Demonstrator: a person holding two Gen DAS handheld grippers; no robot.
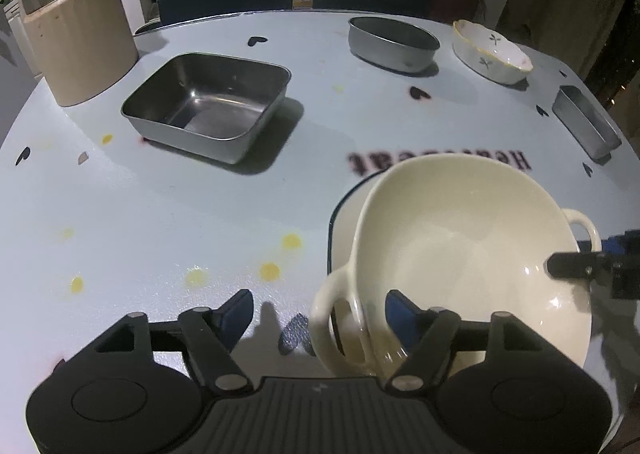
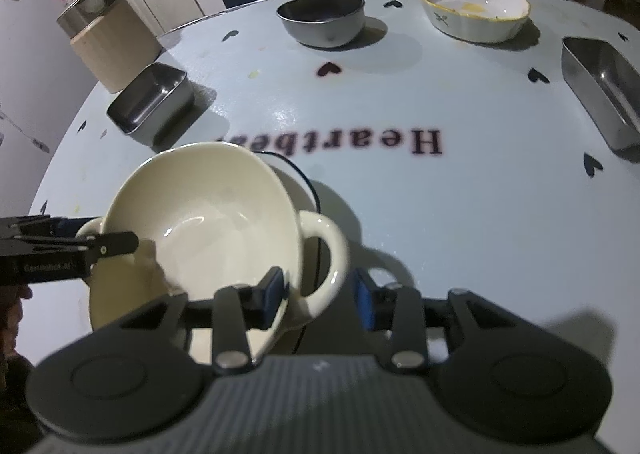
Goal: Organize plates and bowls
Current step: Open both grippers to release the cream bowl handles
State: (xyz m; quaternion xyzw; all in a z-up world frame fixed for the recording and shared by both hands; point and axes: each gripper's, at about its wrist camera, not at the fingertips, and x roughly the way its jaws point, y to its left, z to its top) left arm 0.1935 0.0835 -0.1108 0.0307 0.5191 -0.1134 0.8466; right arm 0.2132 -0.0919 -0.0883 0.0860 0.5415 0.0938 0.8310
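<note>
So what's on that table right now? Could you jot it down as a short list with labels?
Being handled: cream two-handled bowl, tilted on a dark-rimmed plate
Left gripper: open, straddling one handle
Right gripper: open, straddling the other handle
Metal dishes: square tray, round bowl, narrow tray
Other: floral bowl, beige canister

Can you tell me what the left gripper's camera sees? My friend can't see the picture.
A cream bowl with two handles sits tilted on a white plate, one handle between the open left gripper. Farther back on the table stands a square metal tray.
</note>
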